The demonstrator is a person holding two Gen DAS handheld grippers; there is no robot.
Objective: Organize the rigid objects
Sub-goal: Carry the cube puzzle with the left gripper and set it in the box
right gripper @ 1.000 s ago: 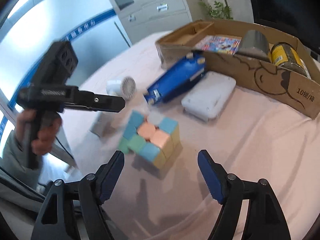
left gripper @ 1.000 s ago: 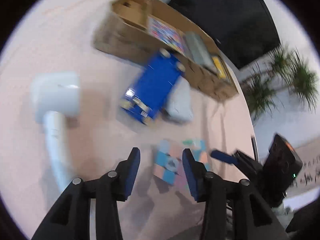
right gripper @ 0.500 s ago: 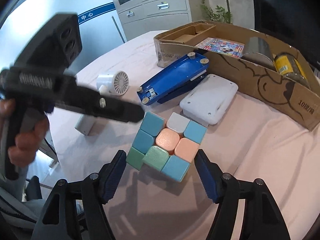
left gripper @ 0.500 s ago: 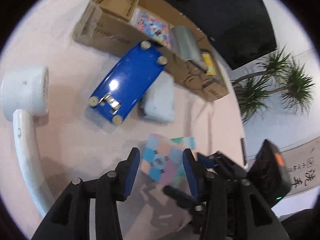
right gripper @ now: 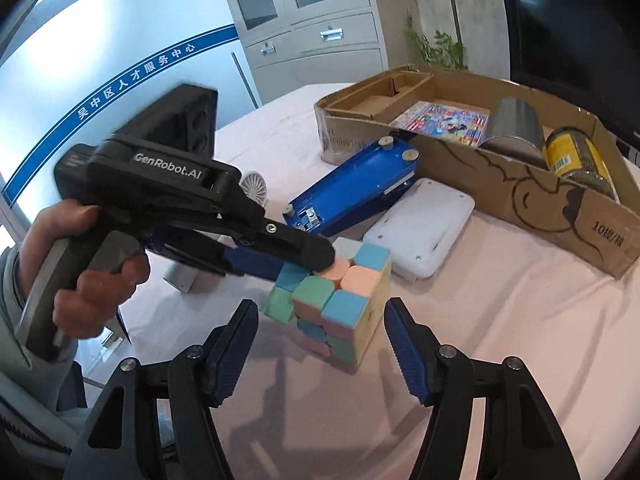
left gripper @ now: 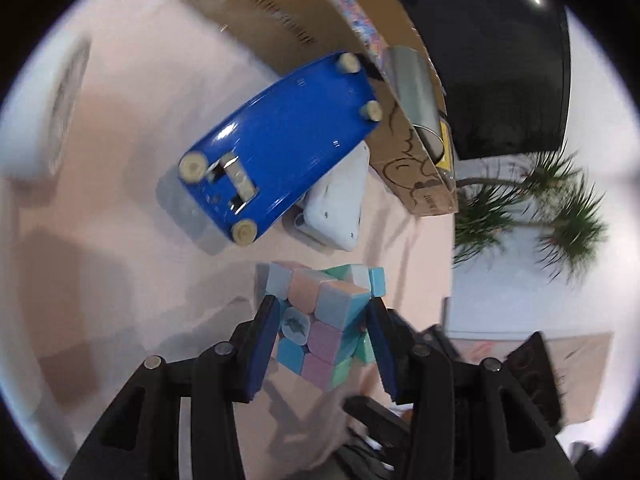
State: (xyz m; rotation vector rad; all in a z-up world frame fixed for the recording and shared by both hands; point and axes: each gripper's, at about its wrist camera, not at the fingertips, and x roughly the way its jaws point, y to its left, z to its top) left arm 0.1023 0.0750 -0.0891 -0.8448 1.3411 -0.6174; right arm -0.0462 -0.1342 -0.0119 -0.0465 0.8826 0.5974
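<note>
The left gripper (left gripper: 322,334) is clamping the pastel puzzle cube (left gripper: 320,320) between both blue pads, its fingers (right gripper: 280,250) reaching over the cube's top from the left. The right gripper (right gripper: 320,346) is hovering with its jaws spread wide on either side of the cube (right gripper: 340,300), touching nothing. The cube is sitting on the pink tablecloth (right gripper: 500,340). Just beyond, a white case (right gripper: 420,232) is lying beside an overturned blue stapler (right gripper: 352,196), which is leaning against the cardboard box (right gripper: 560,200) holding a metal can (right gripper: 512,128), a yellow-labelled jar (right gripper: 576,156) and a colourful booklet (right gripper: 444,118). A small white fan (right gripper: 254,186) is standing farther left.
</note>
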